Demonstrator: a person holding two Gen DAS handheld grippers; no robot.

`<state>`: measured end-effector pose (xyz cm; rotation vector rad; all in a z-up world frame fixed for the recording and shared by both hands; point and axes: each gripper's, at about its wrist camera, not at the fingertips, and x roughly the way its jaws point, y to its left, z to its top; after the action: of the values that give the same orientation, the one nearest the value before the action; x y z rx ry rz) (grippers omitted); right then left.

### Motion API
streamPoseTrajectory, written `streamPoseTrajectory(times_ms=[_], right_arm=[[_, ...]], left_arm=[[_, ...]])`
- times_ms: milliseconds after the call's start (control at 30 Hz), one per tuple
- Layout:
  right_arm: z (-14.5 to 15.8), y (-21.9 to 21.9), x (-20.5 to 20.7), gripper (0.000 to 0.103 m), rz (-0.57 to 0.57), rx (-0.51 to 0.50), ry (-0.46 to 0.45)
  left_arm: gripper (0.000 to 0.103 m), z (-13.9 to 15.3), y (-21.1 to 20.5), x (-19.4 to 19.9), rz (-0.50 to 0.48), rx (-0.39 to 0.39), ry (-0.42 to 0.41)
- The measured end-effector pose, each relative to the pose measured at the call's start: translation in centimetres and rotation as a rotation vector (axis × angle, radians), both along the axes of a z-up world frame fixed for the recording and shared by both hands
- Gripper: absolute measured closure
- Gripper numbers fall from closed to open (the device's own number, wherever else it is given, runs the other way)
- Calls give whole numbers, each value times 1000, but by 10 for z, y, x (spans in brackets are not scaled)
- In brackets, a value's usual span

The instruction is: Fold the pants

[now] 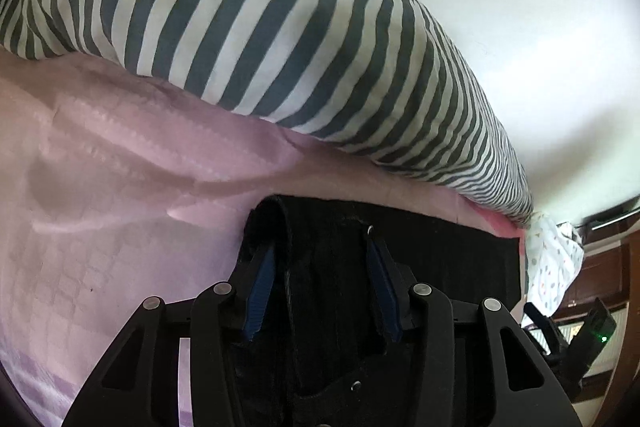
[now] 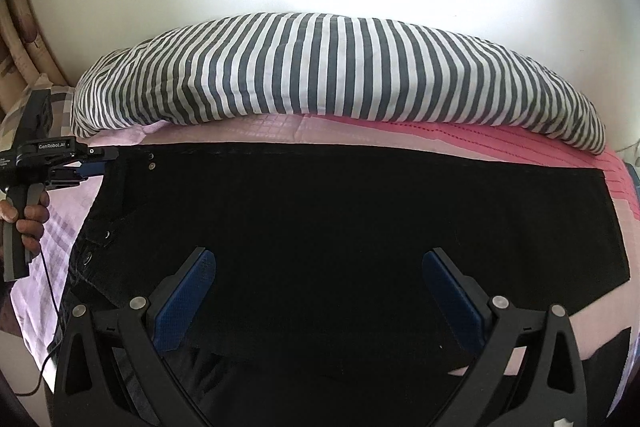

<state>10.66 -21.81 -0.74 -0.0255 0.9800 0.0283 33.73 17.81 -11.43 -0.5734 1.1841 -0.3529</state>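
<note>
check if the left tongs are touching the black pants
Touching. The left wrist view shows the left tongs with the black pants waistband bunched between the pads.

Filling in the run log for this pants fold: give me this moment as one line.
stage: first grasp | left gripper: jaws astride waistband of black pants, grip unclear | right gripper: open above pants | surface: pink bedsheet

A: What are the pants (image 2: 320,219) made of?

B: Matt black cloth, thick like denim, with small shiny metal rivets.

A: And the bedding?

B: A pink bed sheet (image 1: 120,155) of smooth cloth with a faint woven check and a slight sheen. The striped pillow (image 2: 328,67) is crumpled grey-and-white cotton-like cloth.

A: The tools?

B: Each hand-held gripper (image 2: 320,291) is matt black plastic with metal pins. Its pads (image 2: 184,303) look like textured blue rubber.
</note>
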Motion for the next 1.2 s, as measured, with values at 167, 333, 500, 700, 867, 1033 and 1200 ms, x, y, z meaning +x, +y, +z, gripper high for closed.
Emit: streamPoseTrajectory(times_ms=[167, 333, 500, 700, 867, 1033, 1200], right_arm=[[-10, 1, 8, 0, 6, 7, 16], [-10, 1, 17, 0, 84, 1, 22], [-4, 1, 34, 0, 213, -44, 46], [2, -1, 54, 0, 392, -66, 99], [3, -2, 80, 1, 584, -101, 175], [-1, -1, 120, 3, 723, -148, 296], [-9, -5, 156, 19, 790, -142, 392]], left_arm=[[56, -4, -2, 13, -14, -11, 0], [56, -7, 1, 6, 13, -35, -49], [94, -5, 2, -5, 56, -1, -94], [96, 21, -2, -26, 70, -35, -180], [97, 52, -12, -51, 34, -55, -275], [97, 65, -18, -67, 24, -61, -307], [97, 74, -14, -81, 40, -73, -346]])
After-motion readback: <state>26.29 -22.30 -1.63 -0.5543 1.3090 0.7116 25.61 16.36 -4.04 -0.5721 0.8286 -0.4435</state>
